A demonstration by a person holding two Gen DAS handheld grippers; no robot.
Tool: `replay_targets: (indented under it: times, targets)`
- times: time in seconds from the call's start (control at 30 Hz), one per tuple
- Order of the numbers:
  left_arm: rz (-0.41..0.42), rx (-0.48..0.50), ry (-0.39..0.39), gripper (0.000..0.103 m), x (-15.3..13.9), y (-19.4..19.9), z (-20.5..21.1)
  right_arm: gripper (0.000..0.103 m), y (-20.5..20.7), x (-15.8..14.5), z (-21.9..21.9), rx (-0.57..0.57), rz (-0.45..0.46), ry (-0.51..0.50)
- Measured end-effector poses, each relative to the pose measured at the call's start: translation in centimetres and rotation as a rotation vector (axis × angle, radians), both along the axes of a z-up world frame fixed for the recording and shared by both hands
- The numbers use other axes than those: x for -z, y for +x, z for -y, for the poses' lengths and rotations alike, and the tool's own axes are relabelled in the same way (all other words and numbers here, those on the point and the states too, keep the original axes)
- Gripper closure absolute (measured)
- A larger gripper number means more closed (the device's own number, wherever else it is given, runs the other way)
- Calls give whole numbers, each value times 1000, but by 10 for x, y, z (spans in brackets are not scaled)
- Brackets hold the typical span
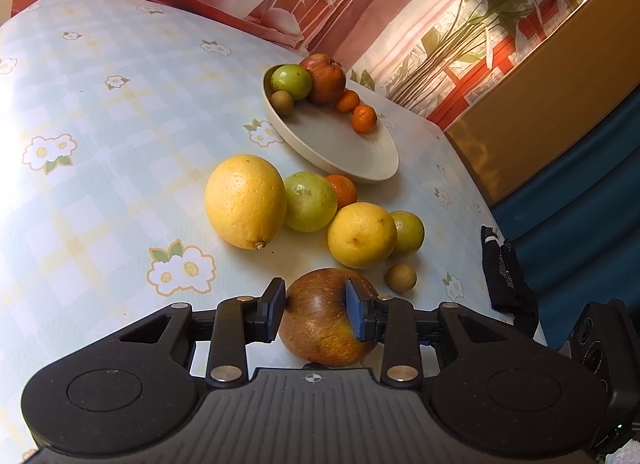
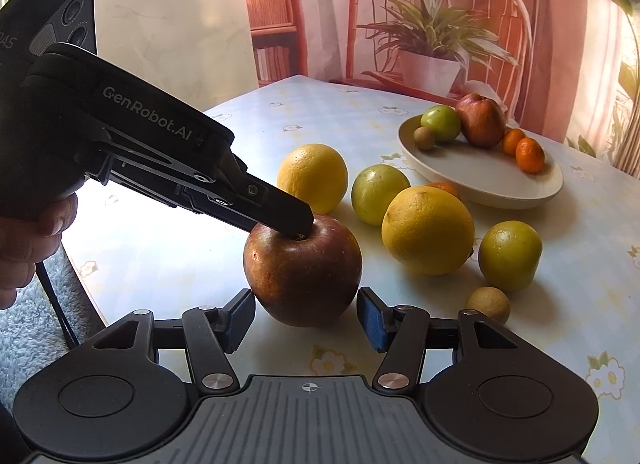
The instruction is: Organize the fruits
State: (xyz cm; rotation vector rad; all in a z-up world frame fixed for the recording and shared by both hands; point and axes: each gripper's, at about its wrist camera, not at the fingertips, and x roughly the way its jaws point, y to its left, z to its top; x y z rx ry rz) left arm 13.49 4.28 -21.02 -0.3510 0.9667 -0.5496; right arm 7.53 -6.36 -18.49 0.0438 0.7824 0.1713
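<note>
Round russet apple (image 1: 326, 328) sits between left tongs' (image 1: 318, 314) flat pads.

- "GenRobot.AI", white lettering on the black body of the left gripper (image 2: 298, 223), left of centre in the right wrist view.
- "DAS", partial white letters at the far left edge, same black device; remainder cut off.

Strong daylight comes from the left and burns out the tablecloth (image 1: 100, 111) to white glare along its left edge. Fruits cast soft shadows rightward. Fisheye bends the edges; focus stays sharp.
</note>
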Motion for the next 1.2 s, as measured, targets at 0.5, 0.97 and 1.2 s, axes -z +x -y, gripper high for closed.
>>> replay_targets:
  times: [0.5,0.97,1.2]
  targets:
    - [2,-7,-19,68,4,-1,-1,50,-5,-3,-2,-6,3,-31]
    - [13,-4,-15,68,4,-3,1,50,-6,-3,-2,-13,17,-22]
    - [30,13,1,68,-2,-3,6,50,-7,-6,1,-10,25,-21]
